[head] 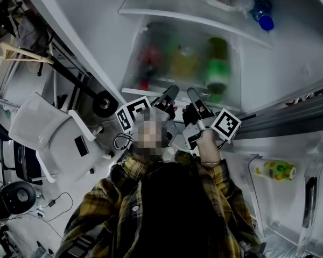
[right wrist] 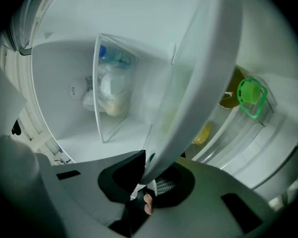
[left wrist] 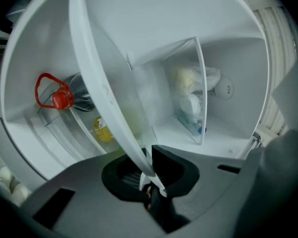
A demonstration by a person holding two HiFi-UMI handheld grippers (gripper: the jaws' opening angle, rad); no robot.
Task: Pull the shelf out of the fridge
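Note:
The fridge shelf (head: 151, 93) is a frosted glass pane with a white front trim, and it sticks out of the open fridge at the middle of the head view. My left gripper (head: 169, 94) and right gripper (head: 195, 97) sit side by side on that front trim, both pointing level into the fridge. In the left gripper view the white trim (left wrist: 104, 83) runs down into my left gripper (left wrist: 148, 170), which is shut on it. The right gripper view shows the same trim (right wrist: 198, 78) pinched in my right gripper (right wrist: 149, 175).
Red (head: 148, 61), yellow (head: 183, 61) and green (head: 218, 63) bottles lie under the shelf. Above it, another shelf (head: 151, 8) carries bagged food and a blue-capped bottle (head: 265, 20). The door bin (head: 258, 184) holds a yellow bottle; a white chair (head: 48, 138) stands left.

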